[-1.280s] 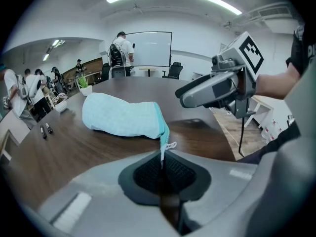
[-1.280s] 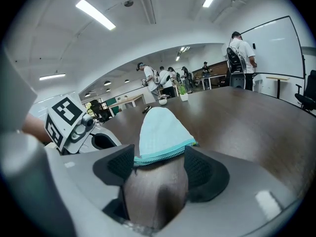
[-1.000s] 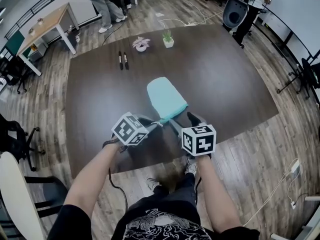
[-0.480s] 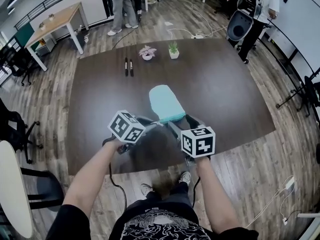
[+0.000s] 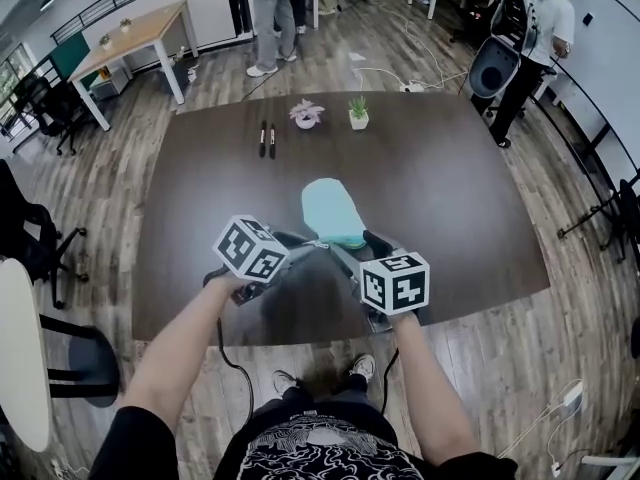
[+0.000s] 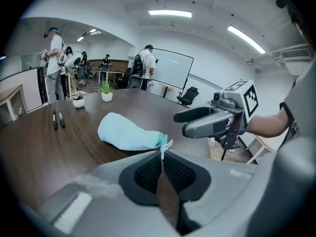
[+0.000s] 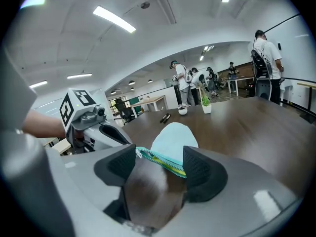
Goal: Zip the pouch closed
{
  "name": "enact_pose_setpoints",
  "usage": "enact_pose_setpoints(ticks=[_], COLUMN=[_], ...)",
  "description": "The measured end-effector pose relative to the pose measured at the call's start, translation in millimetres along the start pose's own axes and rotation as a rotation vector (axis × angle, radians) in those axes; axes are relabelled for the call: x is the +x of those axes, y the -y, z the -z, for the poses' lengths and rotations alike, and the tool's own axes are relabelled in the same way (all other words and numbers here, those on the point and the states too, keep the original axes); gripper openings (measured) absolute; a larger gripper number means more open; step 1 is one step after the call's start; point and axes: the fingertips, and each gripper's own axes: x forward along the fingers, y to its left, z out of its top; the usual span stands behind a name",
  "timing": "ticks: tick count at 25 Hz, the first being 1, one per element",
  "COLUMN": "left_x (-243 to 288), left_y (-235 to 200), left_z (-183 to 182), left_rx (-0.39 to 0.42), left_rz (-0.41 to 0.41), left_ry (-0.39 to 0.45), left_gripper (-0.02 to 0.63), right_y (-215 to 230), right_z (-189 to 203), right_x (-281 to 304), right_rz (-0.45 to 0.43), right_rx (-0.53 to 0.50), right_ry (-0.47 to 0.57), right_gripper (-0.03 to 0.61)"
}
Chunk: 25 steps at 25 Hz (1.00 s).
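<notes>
Pouch (image 5: 332,211) is lying on the table (image 5: 450,188), long axis running twelve to six. Left gripper (image 6: 162,154) is pinching the pull (image 6: 166,145) at its near end. Right gripper (image 7: 159,157), at the pull's three o'clock, is straddling the zipper (image 7: 160,159), jaws spread and just closing slightly.

We wear a black, white-printed T-shirt (image 5: 300,453) at six o'clock; grey left gripper (image 5: 312,245) and right gripper (image 5: 356,245) bear black-and-white marker cubes (image 5: 250,249).
</notes>
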Motion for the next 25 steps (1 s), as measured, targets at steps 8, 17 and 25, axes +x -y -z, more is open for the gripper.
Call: enact_pose_setpoints(ticks=[8,17,25], left_x=[-2,1,-6], left_y=[4,8,10], left_z=[-18,-27,-33], left_rx=[-0.022,-0.037,-0.060], left_rz=[-0.021,-0.036,-0.025], left_ry=[0.027,0.050,0.075], left_gripper=[0.021,0.021,0.021], right_y=[-11,-20,-29], right_z=[-10,-11,-10], right_x=[3,9,14], right_rz=[-0.147,-0.251,-0.307], right_rx=[-0.022,-0.032,-0.016], right_ry=[0.000,-0.008,-0.016], right_gripper=[0.278,0.219,0.157])
